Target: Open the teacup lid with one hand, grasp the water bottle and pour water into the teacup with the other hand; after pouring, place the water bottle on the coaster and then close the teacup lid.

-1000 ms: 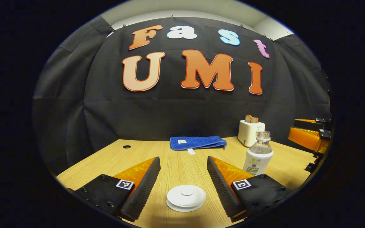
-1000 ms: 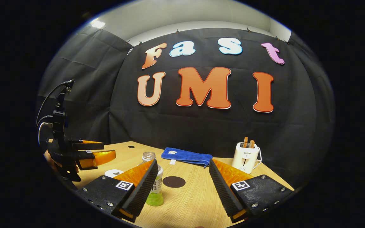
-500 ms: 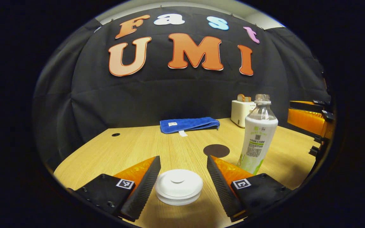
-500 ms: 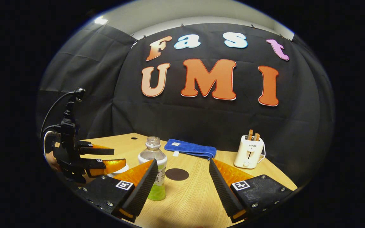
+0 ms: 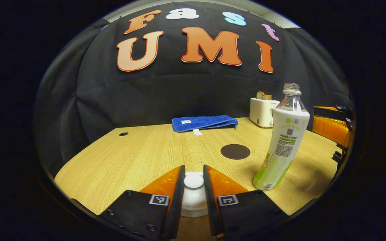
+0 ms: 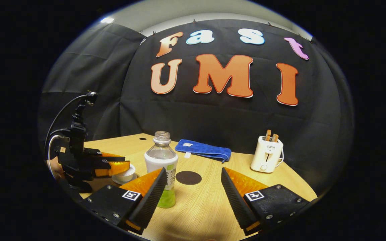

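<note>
on the wooden table (image 5: 136,150), the left gripper (image 5: 193,180) is clamped on the teacup lid (image 5: 193,181). the right gripper (image 6: 193,187) is spread apart beside the upright water bottle (image 6: 161,164), with the coaster (image 6: 188,177) near.

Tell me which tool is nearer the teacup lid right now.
Left. The left tool has its fingers closed around the teacup lid. The right tool is open beside the water bottle, apart from the lid.
</note>
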Demonstrator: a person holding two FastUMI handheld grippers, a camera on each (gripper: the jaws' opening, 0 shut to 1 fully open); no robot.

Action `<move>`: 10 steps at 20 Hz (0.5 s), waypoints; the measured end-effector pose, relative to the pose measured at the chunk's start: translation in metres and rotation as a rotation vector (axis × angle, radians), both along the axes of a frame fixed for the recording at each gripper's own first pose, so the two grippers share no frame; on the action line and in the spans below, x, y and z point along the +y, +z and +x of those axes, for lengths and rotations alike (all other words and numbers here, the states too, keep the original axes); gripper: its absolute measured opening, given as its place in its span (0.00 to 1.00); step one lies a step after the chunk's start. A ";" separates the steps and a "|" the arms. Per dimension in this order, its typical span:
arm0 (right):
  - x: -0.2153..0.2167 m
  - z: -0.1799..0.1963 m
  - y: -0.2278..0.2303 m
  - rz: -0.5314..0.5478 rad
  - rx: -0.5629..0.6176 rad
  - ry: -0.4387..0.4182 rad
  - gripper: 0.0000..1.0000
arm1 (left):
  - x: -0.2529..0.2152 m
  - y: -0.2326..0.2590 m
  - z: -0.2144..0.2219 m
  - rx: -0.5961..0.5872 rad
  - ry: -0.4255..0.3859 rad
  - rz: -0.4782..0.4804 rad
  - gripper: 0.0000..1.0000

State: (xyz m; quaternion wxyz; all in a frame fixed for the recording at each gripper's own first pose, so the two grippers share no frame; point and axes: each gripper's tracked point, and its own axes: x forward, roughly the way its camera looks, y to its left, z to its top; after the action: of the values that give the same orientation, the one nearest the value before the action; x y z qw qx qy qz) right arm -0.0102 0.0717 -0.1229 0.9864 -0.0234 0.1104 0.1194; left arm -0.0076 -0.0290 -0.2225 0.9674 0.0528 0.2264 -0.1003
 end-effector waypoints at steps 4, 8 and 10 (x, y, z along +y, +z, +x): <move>0.008 0.001 -0.003 0.007 0.010 0.019 0.98 | 0.003 0.012 0.005 -0.042 0.016 -0.027 0.31; 0.017 0.002 -0.008 0.005 0.020 0.041 0.98 | 0.017 0.025 0.009 -0.080 0.057 -0.039 0.29; 0.025 0.003 -0.010 0.005 0.029 0.058 0.98 | 0.027 0.035 0.010 -0.106 0.072 -0.028 0.30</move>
State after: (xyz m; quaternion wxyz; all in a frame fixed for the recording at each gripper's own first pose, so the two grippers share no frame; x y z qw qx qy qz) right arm -0.0074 0.0966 -0.1332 0.9809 -0.0227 0.1235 0.1487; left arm 0.0023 -0.0022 -0.1872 0.9817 0.0361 0.1753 -0.0656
